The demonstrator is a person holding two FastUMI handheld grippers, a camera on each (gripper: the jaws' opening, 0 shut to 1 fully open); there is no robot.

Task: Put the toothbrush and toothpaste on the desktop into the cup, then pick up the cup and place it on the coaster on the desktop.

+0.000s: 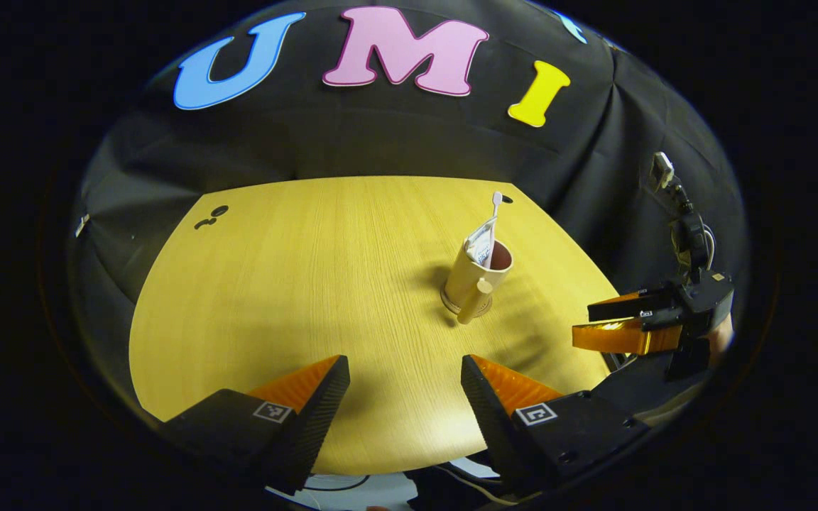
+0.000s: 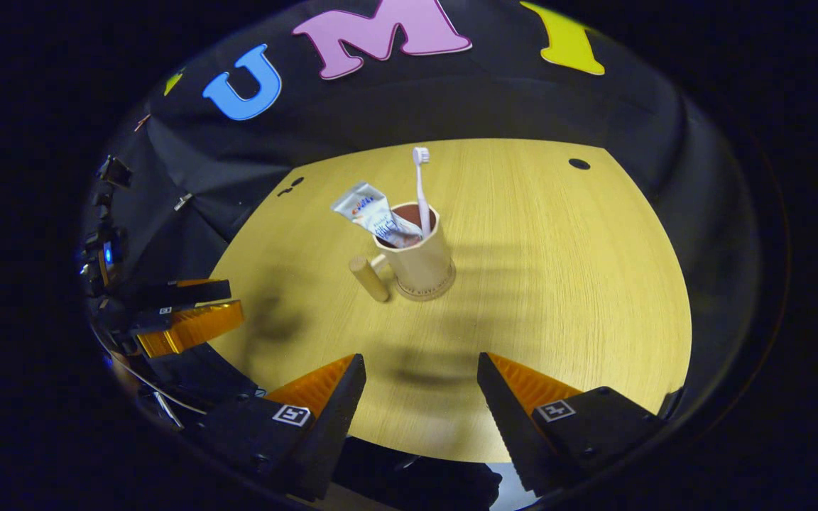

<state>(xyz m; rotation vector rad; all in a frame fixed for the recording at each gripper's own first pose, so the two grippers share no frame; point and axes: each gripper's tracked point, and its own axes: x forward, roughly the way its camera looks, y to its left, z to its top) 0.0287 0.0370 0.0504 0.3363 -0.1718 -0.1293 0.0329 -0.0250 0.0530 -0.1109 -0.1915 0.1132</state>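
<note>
The left tool (image 1: 405,397) is held low over the near edge of the table (image 1: 295,284), its two fingers spread wide apart with nothing between them. The right tool (image 2: 422,394) is held the same way at its own side of the table, fingers likewise parted and empty. Each tool is also seen from the other's camera, off to the side past the table edge: the right tool at the right in the left gripper view (image 1: 604,323), the left tool at the left in the right gripper view (image 2: 199,309).

Well ahead of both tools, the cup (image 2: 420,262) is seen standing upright on the table, a beige mug with a peg-like handle (image 2: 368,278) pointing toward the near left in the right gripper view. Inside it, the toothbrush (image 2: 420,186) is stood head up, and the toothpaste (image 2: 372,211) is leaned out over the rim. A ring-shaped base, probably the coaster (image 1: 451,304), is seen under the cup. Print on the tube is too small to be read.

Small dark holes (image 2: 579,164) are seen in the table top. Nothing is placed between tools and cup.
</note>
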